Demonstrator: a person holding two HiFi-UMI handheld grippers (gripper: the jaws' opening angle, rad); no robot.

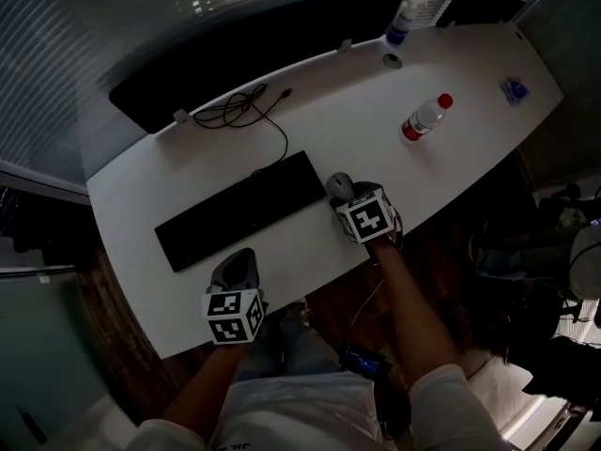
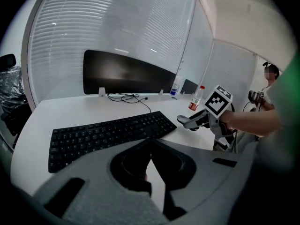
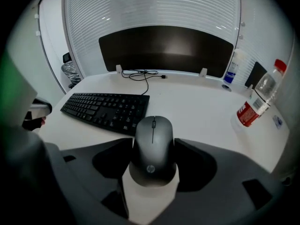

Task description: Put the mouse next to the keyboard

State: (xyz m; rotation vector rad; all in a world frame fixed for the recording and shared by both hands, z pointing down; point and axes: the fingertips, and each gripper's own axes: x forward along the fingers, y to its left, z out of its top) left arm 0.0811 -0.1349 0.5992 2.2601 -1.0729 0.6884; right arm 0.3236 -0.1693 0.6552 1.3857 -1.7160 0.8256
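A dark grey mouse (image 1: 338, 184) (image 3: 153, 149) sits between the jaws of my right gripper (image 1: 345, 193) (image 3: 153, 142), which is shut on its sides. It is at the right end of the black keyboard (image 1: 239, 209) (image 3: 105, 109) (image 2: 108, 135), close to the white desk (image 1: 310, 120); I cannot tell whether it touches the desk. My left gripper (image 1: 244, 255) (image 2: 150, 144) hovers over the desk's front edge below the keyboard, shut and empty. In the left gripper view, the right gripper (image 2: 191, 122) shows just past the keyboard's right end.
A water bottle with a red cap (image 1: 425, 117) (image 3: 258, 102) stands at the right. A spray bottle (image 1: 406, 17) and a black monitor (image 1: 254, 45) are at the back, with a coiled black cable (image 1: 244, 106) behind the keyboard. A small blue object (image 1: 514, 89) lies far right.
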